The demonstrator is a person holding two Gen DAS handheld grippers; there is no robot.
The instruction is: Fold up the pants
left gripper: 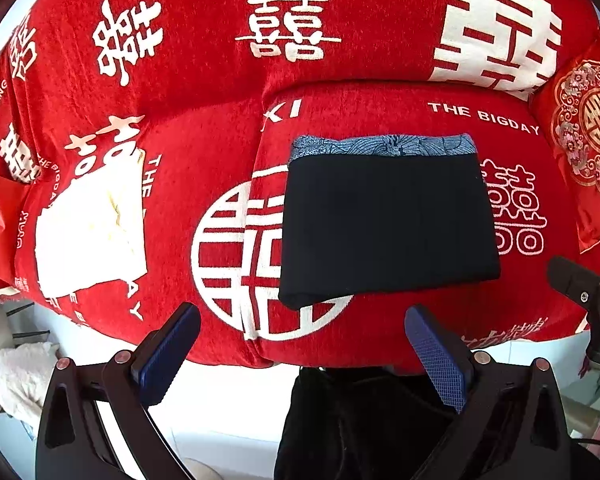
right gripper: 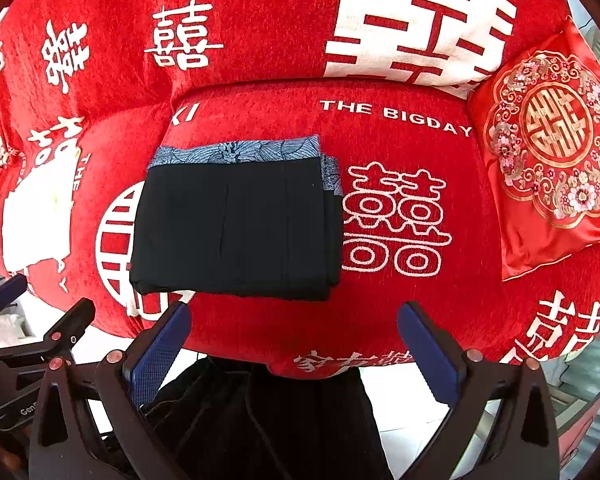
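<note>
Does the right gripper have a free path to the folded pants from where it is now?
Probably yes. The right gripper is open and empty, and the folded pants lie just ahead on the red sofa cover, with nothing between them.

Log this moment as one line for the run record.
pants: folded on sofa | left gripper: open, empty | right gripper: open, empty | cushion: right

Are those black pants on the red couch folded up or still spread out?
Folded. The pants lie as a compact rectangle on the couch, with stacked layers showing at the right edge and the patterned blue waistband along the top. Neither gripper touches them.
</note>
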